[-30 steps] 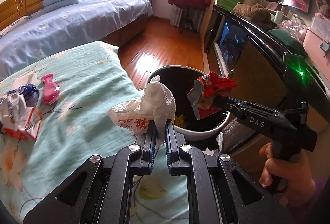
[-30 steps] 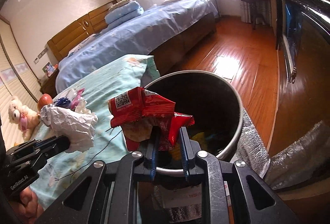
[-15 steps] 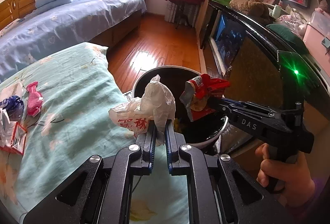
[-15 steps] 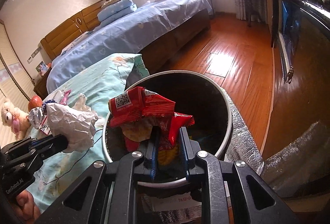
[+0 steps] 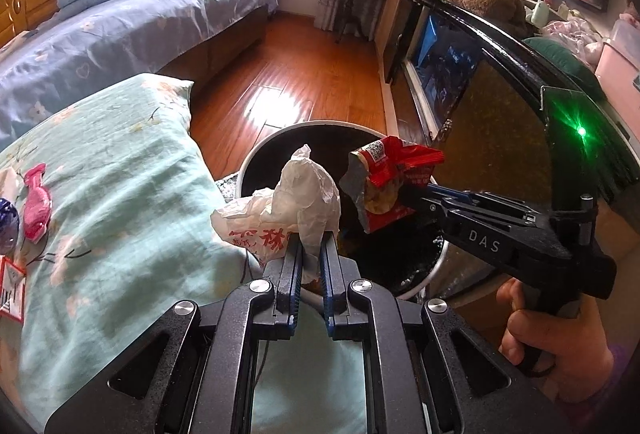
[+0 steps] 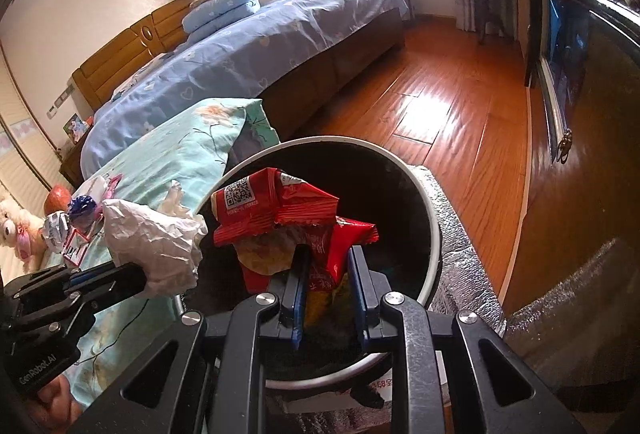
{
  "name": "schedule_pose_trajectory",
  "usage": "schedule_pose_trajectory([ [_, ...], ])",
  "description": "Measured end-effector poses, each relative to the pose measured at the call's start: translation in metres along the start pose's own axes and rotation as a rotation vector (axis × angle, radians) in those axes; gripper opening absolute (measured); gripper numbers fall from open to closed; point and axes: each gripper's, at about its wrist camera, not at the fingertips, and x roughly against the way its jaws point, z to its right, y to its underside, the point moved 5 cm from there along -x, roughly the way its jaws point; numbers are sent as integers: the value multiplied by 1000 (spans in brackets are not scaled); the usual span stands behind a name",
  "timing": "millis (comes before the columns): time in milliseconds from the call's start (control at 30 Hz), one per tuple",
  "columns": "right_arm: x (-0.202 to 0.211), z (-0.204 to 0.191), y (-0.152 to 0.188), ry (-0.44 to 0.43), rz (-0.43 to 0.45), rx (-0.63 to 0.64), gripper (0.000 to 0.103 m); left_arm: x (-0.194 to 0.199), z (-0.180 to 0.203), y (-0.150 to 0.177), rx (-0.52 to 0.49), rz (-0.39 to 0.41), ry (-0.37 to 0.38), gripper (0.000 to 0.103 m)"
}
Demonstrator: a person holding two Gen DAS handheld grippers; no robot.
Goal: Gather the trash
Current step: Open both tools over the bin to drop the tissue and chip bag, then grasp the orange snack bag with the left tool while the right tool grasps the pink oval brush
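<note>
My left gripper (image 5: 310,240) is shut on a crumpled white plastic bag (image 5: 292,204) with red print, held at the near left rim of the round bin (image 5: 256,162). The bag also shows in the right wrist view (image 6: 154,240). My right gripper (image 6: 326,254) is shut on a red snack wrapper (image 6: 280,216) and holds it over the bin's dark opening (image 6: 434,230). The wrapper also shows in the left wrist view (image 5: 390,180), to the right of the bag.
More litter lies on the teal flowered bedcover (image 5: 112,170): a pink candy wrapper (image 5: 36,204), a blue wrapper (image 5: 6,224) and a red-edged packet (image 5: 10,288). A blue bed (image 5: 120,30), wooden floor (image 5: 320,74) and dark cabinet (image 5: 500,82) surround the bin.
Both grippers have moved forward toward the bin with their trash still held. The red wrapper is now further over the opening; the white bag has reached the rim.
</note>
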Motion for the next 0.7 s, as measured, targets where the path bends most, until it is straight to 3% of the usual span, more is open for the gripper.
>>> schedule_pose_trajectory([
  [100,-3,5,-3,1,-3,-13,23,-3,0,-2,-2,-6,6,9],
  [233,-1,8,-7,1,0,-27,32,-3,-2,-1,5,-7,8,22],
  [300,1,10,-7,3,7,-34,65,0,-5,2,15,-6,-2,30],
  [333,2,11,-8,3,15,-35,68,1,-7,3,21,-3,-3,31],
  [467,9,10,-8,-5,31,-52,71,15,-19,14,63,8,-6,32],
  [600,17,-1,-5,-26,49,-56,80,32,-37,30,104,26,-25,42],
  [700,21,-19,-1,-62,47,-47,86,48,-56,45,148,40,-48,43],
])
